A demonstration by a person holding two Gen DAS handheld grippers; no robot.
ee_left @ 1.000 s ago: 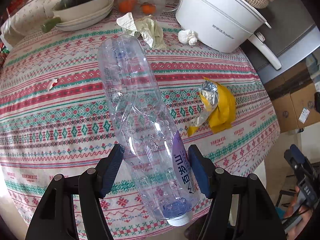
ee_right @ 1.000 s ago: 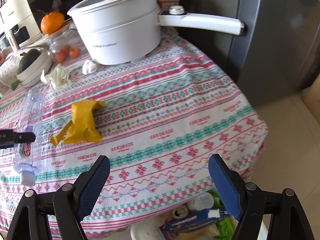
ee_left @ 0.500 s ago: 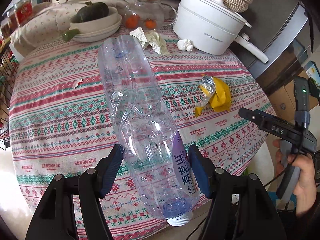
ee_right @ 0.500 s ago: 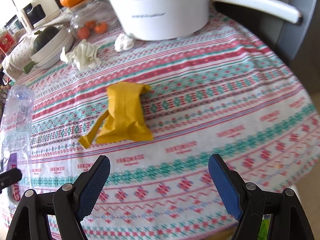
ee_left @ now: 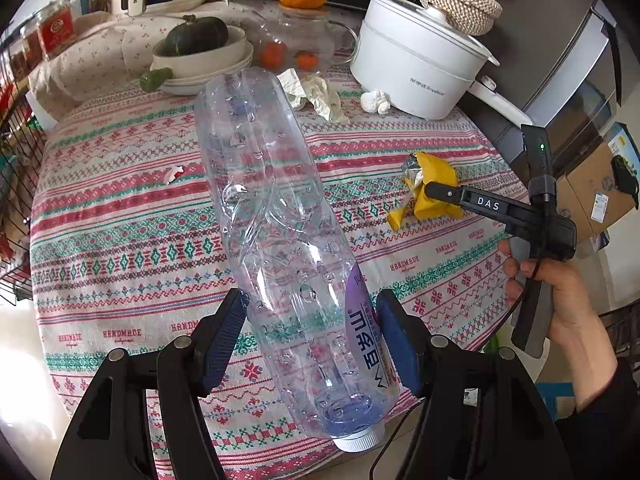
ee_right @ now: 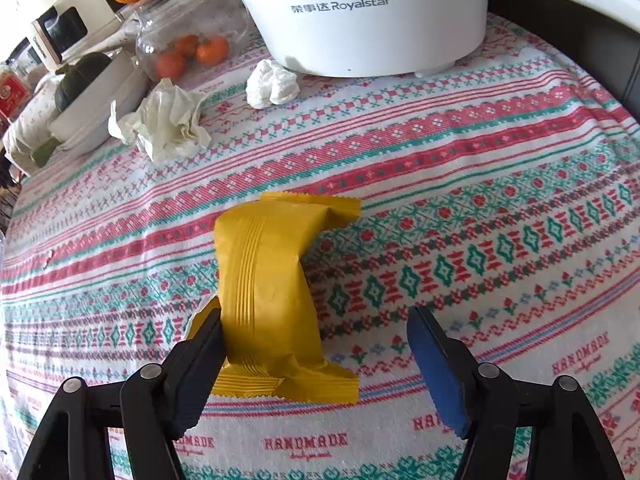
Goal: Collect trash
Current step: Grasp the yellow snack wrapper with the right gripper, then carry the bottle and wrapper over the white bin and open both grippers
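My left gripper (ee_left: 312,336) is shut on a clear empty plastic bottle (ee_left: 280,240) with a purple label, held above the patterned tablecloth (ee_left: 120,208), cap toward the camera. My right gripper (ee_right: 316,360) is open and straddles a yellow snack wrapper (ee_right: 268,280) lying on the cloth; its left finger touches the wrapper. The wrapper also shows in the left wrist view (ee_left: 432,188) under the right gripper's tip. A crumpled cream napkin (ee_right: 168,124), a white tissue ball (ee_right: 272,84) and a small red-white scrap (ee_left: 174,174) lie on the table.
A white Royalstar pot (ee_right: 368,12) stands at the back right, a glass jug with small oranges (ee_right: 192,40) beside it, and a bowl with a green squash (ee_left: 200,48) at the back. A wire rack (ee_left: 16,184) stands left, cardboard boxes (ee_left: 596,188) right.
My right gripper has moved forward over the table and down to the yellow wrapper, which now lies between its fingers. My left gripper has pulled back and up with the bottle.
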